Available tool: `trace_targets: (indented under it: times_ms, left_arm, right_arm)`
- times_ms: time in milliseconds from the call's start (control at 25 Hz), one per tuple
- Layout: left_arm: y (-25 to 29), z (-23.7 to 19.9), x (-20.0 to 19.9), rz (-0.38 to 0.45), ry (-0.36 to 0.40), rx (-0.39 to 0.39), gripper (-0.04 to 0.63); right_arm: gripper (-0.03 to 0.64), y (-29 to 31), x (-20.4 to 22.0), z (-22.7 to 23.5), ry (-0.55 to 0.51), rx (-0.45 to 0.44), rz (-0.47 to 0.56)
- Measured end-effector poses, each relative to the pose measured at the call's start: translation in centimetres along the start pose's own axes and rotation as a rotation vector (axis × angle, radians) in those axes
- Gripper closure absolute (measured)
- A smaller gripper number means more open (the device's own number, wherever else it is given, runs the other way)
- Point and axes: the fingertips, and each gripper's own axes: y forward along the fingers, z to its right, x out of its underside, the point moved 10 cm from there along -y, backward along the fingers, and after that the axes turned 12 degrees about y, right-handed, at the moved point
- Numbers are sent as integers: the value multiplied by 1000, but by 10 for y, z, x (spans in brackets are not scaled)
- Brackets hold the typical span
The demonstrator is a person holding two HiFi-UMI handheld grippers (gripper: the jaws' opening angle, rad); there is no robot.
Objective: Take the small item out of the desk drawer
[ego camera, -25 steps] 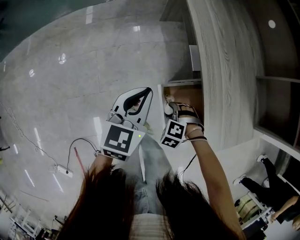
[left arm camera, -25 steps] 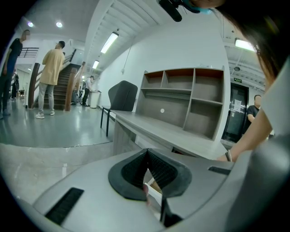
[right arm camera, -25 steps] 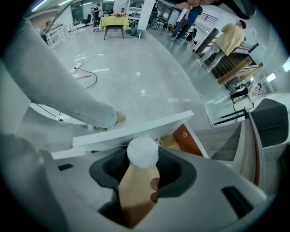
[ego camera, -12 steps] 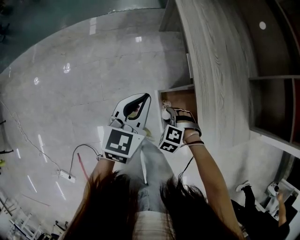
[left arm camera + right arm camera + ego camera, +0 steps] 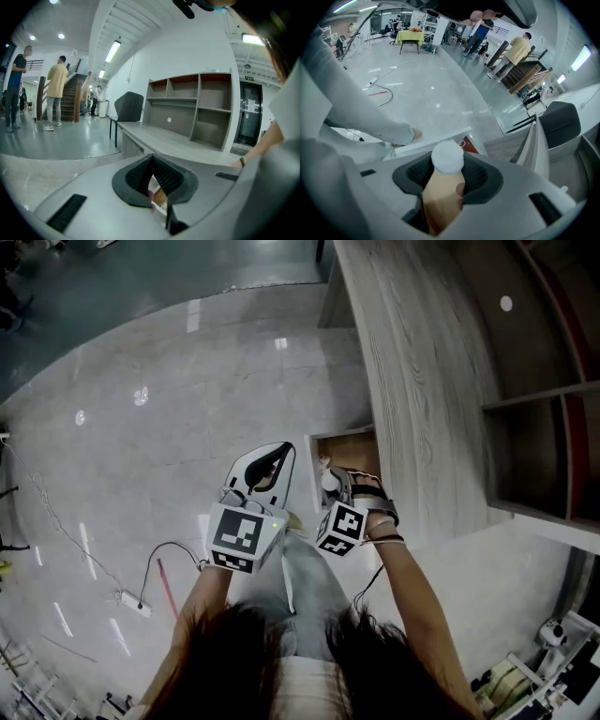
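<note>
- The small item [image 5: 440, 197] was not lying loose in the drawer [image 5: 354, 444]. It sat between the jaws of the right hand-held gripper [image 5: 449, 171], which were squeezed tight on it.
- The item ran the same way as the jaws. Its long side went along them, and its top end stuck out past the tips and pointed at the drawer.
- The drawer was pulled out from under the tabletop [image 5: 422, 381]. In the head view the right hand-held gripper was at the drawer's front edge, and its tips reached just over the open part.
- In the right gripper view the drawer's white front and brown inside showed just past the item. I think the item was already up out of the drawer, but I could not tell how far.
- The left hand-held gripper [image 5: 153, 178] was just beside the drawer's front, on the side away from the tabletop and over the floor [image 5: 169, 409]. Its jaws were closed together with nothing in them. It was apart from the item, so the right one was the nearer one.
- The next move should pull the item back, away from the drawer, along its long side.
- The item looked small, with a plain tan body and a white fluffy ball [image 5: 447, 157] on top. It looked soft and light.
</note>
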Motion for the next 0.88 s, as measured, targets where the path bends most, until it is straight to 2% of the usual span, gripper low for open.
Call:
trace_targets:
  times_ms: [280, 880]
  left_arm:
    - [-12, 13, -15, 5, 0, -33, 578]
    - [-54, 12, -38, 9, -16, -127, 578]
  right_arm:
    - [423, -26, -1, 8, 71, 36, 77]
    - [423, -94, -23, 29, 361, 94, 244]
